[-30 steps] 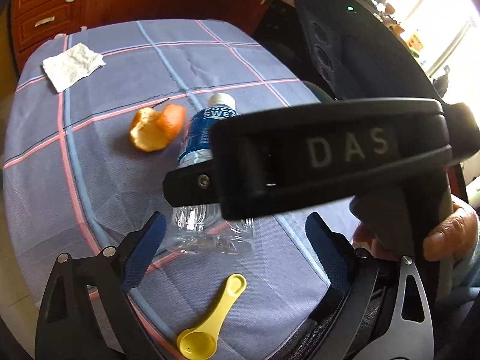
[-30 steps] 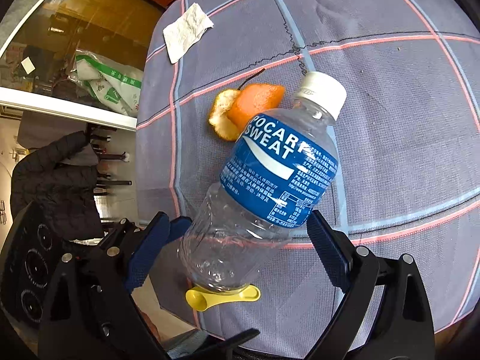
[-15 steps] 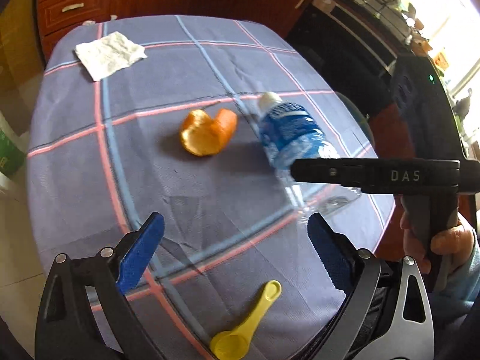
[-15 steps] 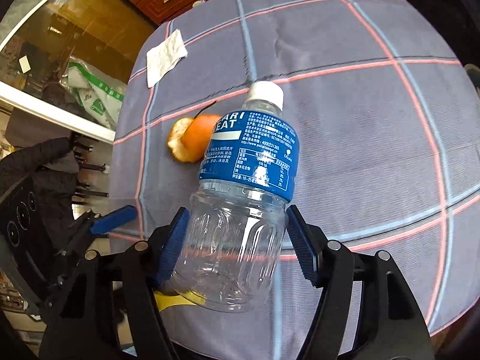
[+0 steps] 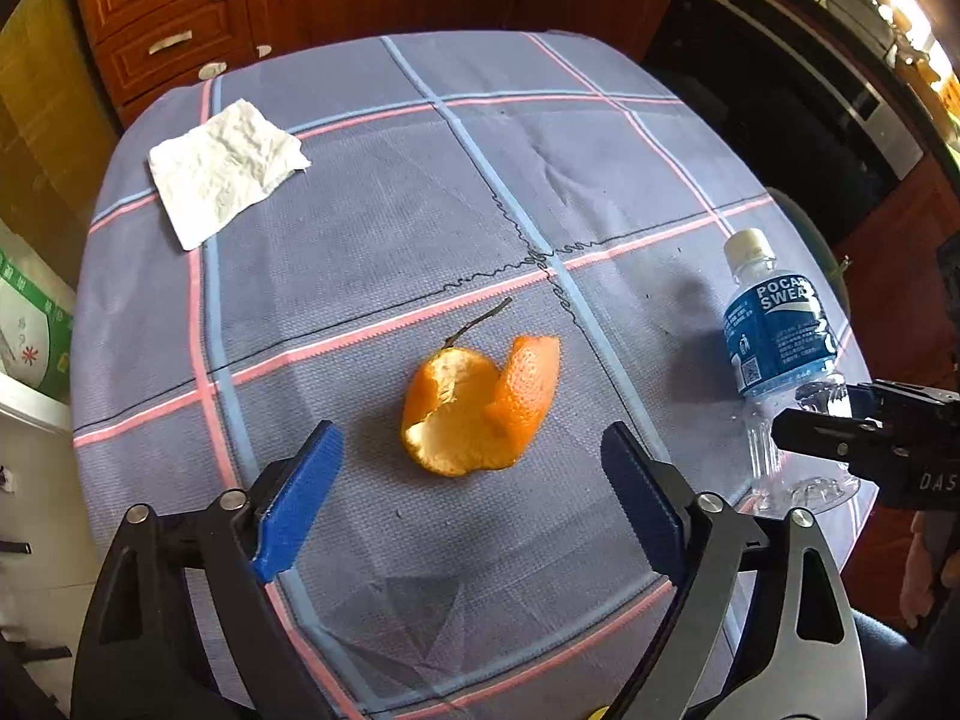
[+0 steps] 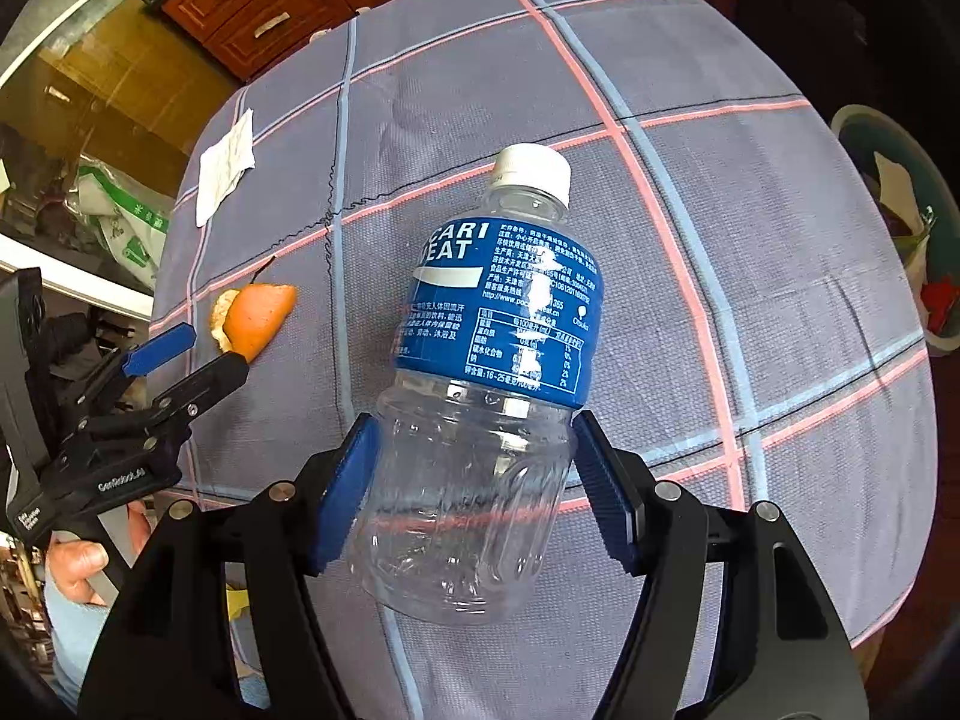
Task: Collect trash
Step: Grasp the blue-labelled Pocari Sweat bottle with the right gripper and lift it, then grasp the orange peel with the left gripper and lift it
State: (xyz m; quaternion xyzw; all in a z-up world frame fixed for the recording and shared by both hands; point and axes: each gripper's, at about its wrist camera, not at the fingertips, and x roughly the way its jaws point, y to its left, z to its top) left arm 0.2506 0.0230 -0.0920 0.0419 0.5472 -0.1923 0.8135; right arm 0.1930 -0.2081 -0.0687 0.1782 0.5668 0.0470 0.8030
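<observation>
Right wrist view shows your right gripper [image 6: 474, 480] clamped on the clear lower body of the bottle [image 6: 492, 372], pads pressed to both sides, cap pointing away from you along the fingers. The bottle is raised off the table [image 6: 780, 210], by my reading, since the left wrist view shows its base clear of the cloth. A bin [image 6: 900, 228] with scraps in it sits just off the table's edge, to the right of the bottle in this view; that is likely where it goes.

Your left gripper [image 5: 468, 480] is empty; its jaws have just narrowed a little but stand wide apart, nothing between the pads. The peel [image 5: 480, 414] lies on the cloth straight ahead of it, centred between the fingers and just beyond their tips. Its long axis runs roughly along the fingers, so the jaws would close across its narrower width. Your left hand is clearly the nearer one. The tissue [image 5: 225, 171] lies well beyond, at the far left corner.
</observation>
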